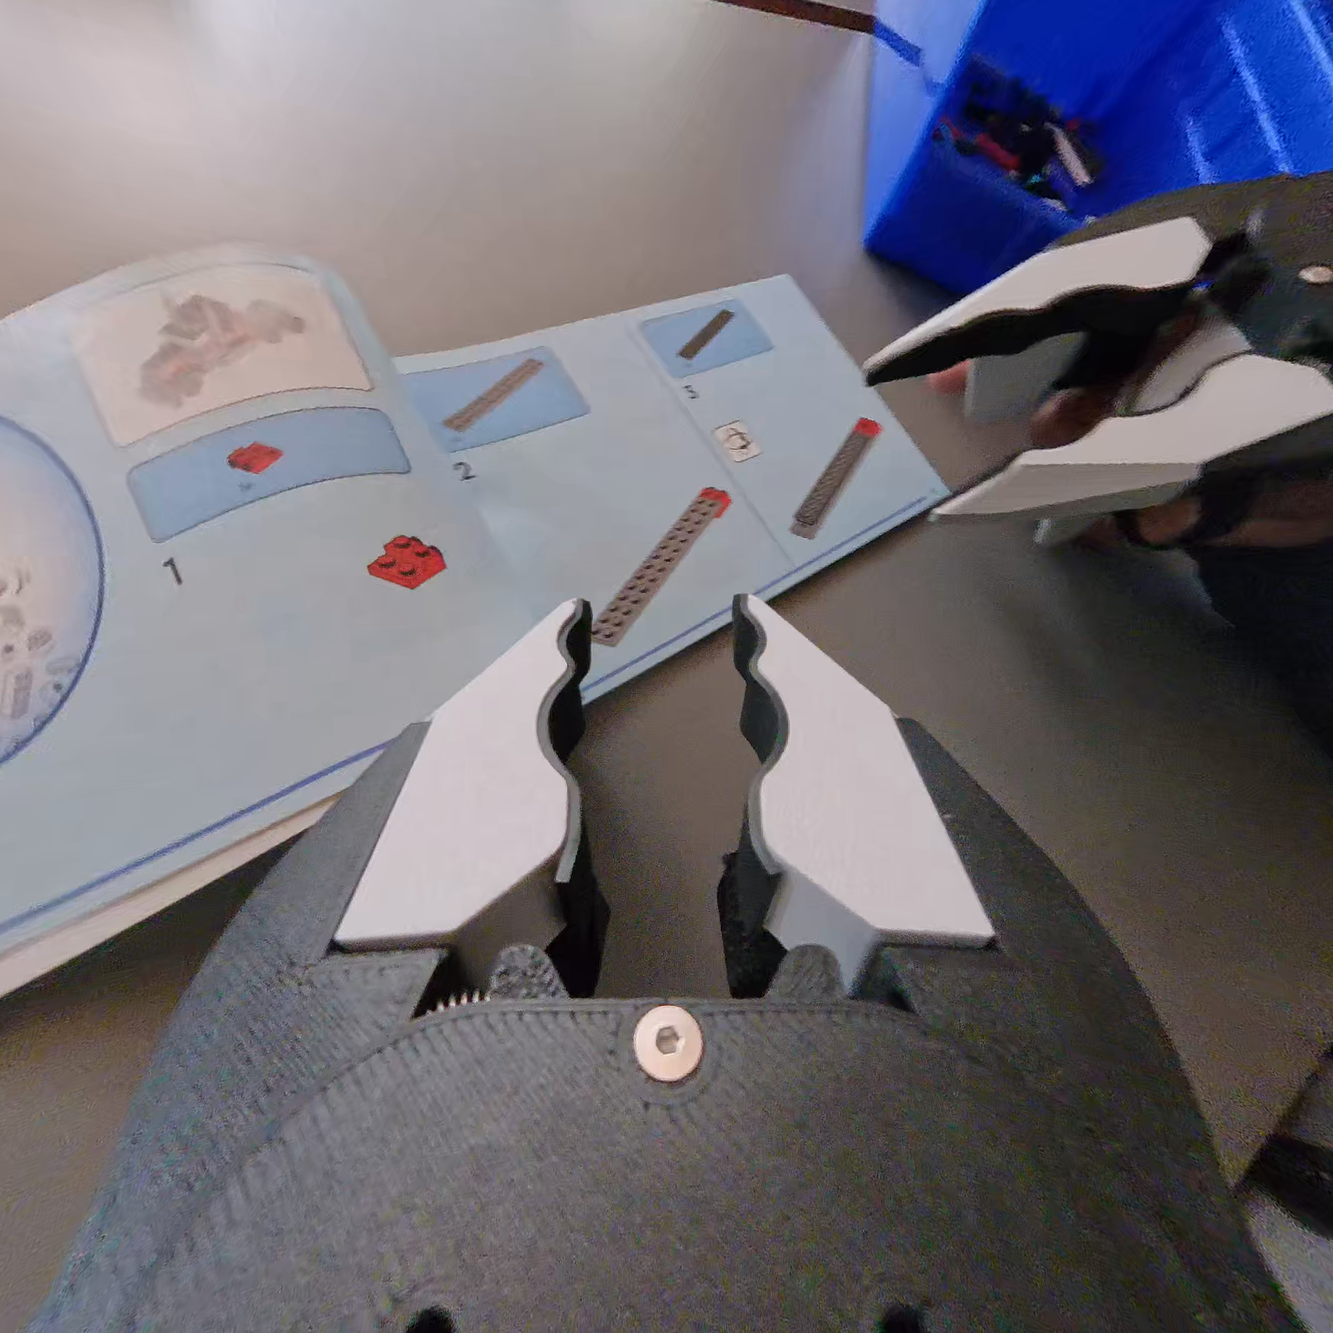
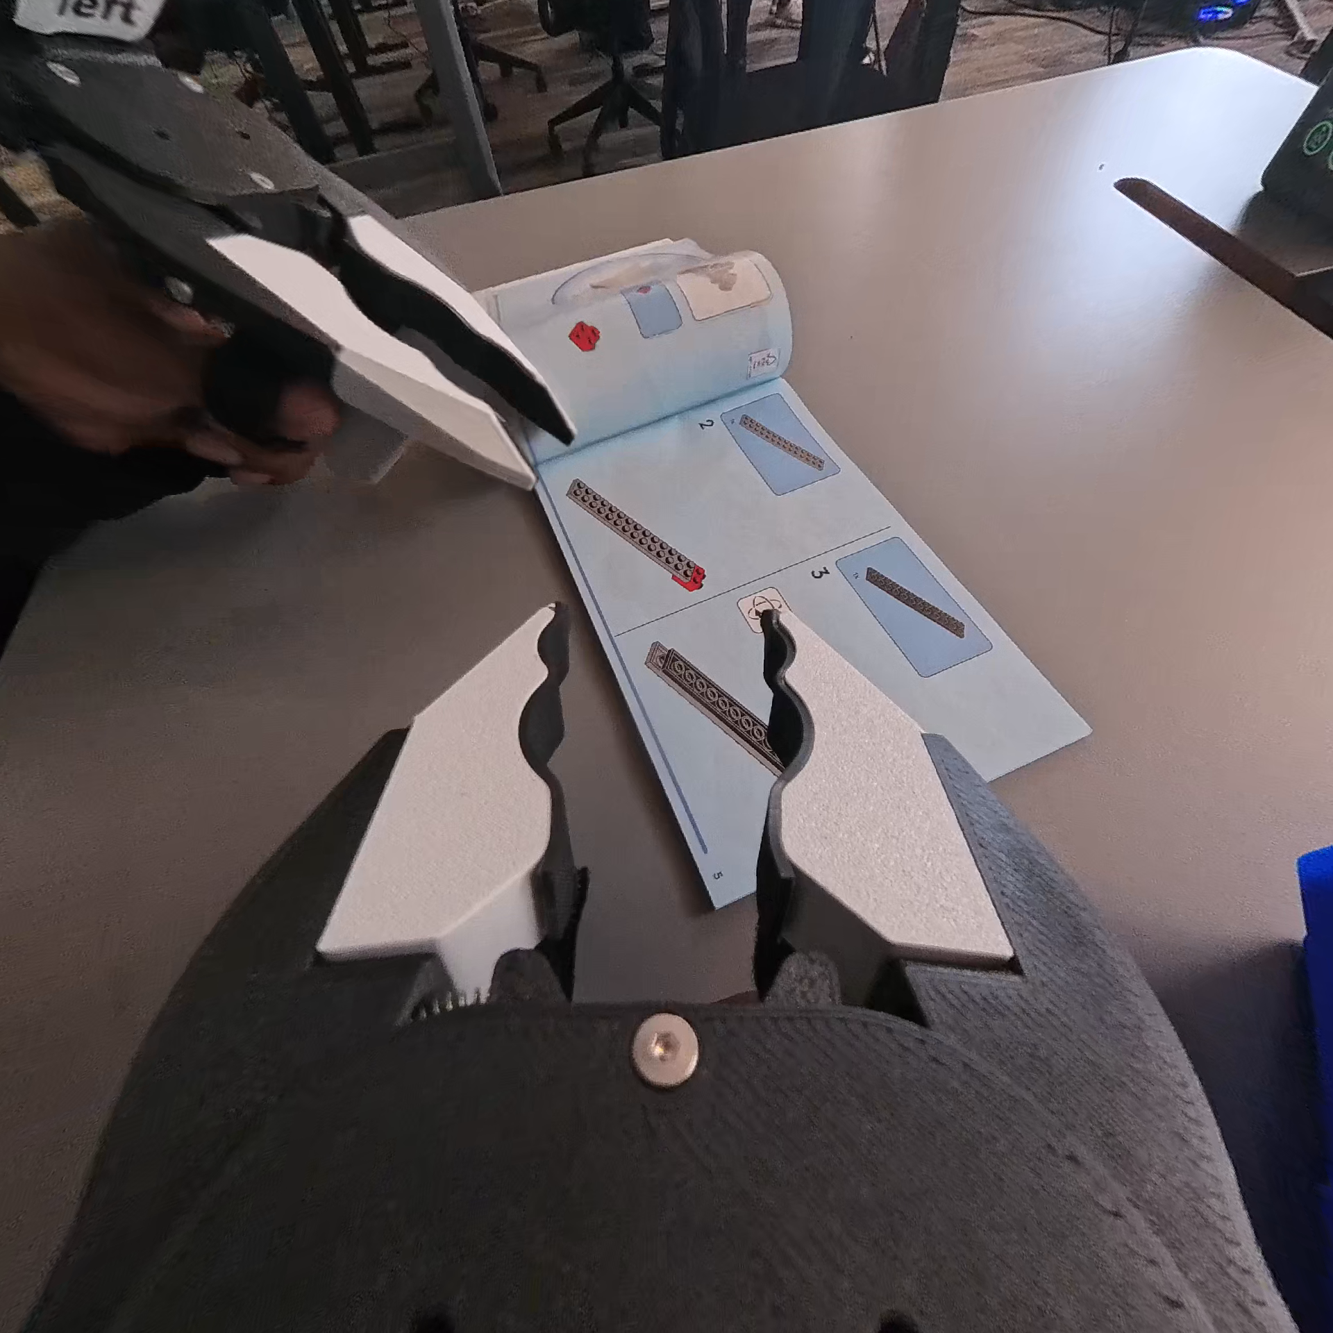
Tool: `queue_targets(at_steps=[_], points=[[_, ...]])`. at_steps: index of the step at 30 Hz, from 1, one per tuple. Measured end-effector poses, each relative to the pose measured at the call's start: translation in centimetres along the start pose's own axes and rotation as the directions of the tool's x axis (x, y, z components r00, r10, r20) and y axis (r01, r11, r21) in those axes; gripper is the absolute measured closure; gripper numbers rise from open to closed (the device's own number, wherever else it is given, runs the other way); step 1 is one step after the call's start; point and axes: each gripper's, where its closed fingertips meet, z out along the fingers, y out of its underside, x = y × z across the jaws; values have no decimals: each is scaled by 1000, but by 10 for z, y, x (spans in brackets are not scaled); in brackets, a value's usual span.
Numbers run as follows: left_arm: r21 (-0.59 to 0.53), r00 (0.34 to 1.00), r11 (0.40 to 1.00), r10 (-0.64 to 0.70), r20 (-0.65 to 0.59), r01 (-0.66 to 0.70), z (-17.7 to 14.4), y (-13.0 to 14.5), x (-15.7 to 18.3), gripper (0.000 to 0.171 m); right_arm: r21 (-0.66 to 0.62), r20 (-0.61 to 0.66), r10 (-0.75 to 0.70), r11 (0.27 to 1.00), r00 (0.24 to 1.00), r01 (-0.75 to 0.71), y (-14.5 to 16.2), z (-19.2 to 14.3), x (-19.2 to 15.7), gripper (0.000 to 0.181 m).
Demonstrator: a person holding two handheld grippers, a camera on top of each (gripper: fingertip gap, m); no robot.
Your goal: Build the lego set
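Observation:
An open light-blue instruction booklet lies on the grey table, its left page curling up. It also shows in the right wrist view. My left gripper is open and empty, its tips over the booklet's near edge. In the right wrist view the left gripper hangs at the booklet's left edge near the fold. My right gripper is open and empty above the booklet's near page. In the left wrist view the right gripper sits just off the booklet's right corner. A blue bin holds several loose Lego pieces.
The blue bin's corner is close on the right of my right gripper. A dark flat strip and a dark box lie at the table's far right. Office chairs and table legs stand beyond the far edge. A hand holds the left gripper.

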Motion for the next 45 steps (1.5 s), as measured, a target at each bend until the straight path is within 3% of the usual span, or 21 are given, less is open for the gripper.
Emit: queue_targets(at_steps=[10, 28, 38, 45], points=[[8, 996, 997, -72, 62, 71, -6, 4, -21, 133, 11, 9, 6, 1000, 1000, -6, -1, -1, 0, 124], [3, 995, 995, -97, 10, 97, -4, 5, -21, 135, 14, 10, 7, 1000, 1000, -7, -1, -2, 0, 124], [12, 992, 998, 70, -104, -69, 3, 3, 17, 134, 19, 6, 7, 1000, 1000, -7, -2, -2, 0, 124], [144, 970, 988, 80, -231, -47, 10, -27, 52, 130, 88, -12, 28, 996, 1000, -27, -10, -10, 4, 124]])
